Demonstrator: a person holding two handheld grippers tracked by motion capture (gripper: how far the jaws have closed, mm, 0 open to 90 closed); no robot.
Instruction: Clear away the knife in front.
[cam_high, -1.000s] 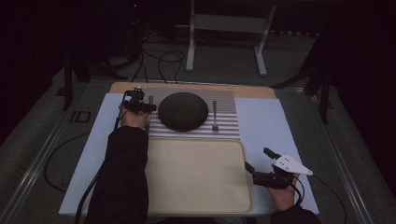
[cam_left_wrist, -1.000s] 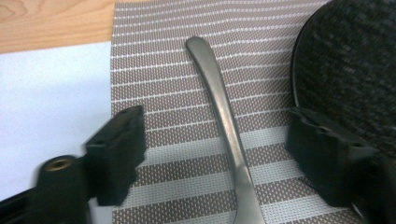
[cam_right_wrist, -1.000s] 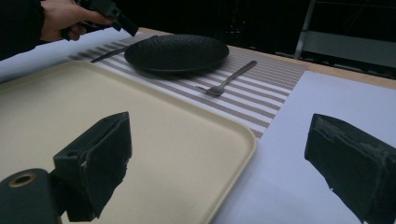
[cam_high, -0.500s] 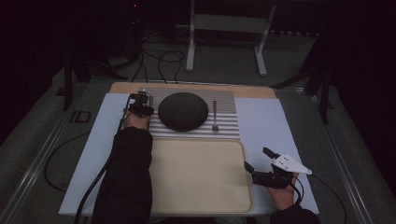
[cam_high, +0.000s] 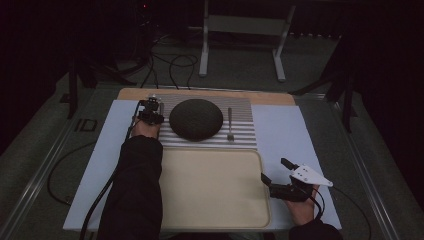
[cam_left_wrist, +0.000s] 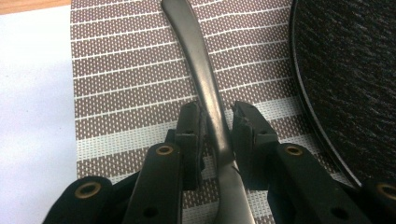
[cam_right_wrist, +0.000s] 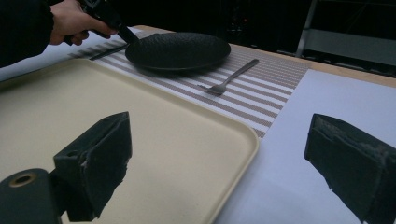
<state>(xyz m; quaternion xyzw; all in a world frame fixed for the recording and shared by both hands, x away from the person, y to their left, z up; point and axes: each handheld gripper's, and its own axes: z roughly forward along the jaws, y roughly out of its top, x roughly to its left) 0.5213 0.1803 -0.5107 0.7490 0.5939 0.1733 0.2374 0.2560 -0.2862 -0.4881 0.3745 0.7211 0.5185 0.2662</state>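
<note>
Left tongs (cam_left_wrist: 217, 126) have just been closing w/ a metal handle (cam_left_wrist: 198, 70) between them; pads now pinch it. Probably a knife (blade end hidden). It lies on the striped mat (cam_left_wrist: 126, 84), long axis running straight away from the tongs, parallel to the plate (cam_left_wrist: 350, 70) rim just beside it. Mat edge and white tabletop (cam_left_wrist: 32, 93) lie free on the other side. Right tongs (cam_right_wrist: 219, 163) gape wide, empty, over the tray (cam_right_wrist: 140, 140) corner.

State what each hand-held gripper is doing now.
Left hand-held gripper: jaws just closed on the knife handle.
Right hand-held gripper: open, empty.
</note>
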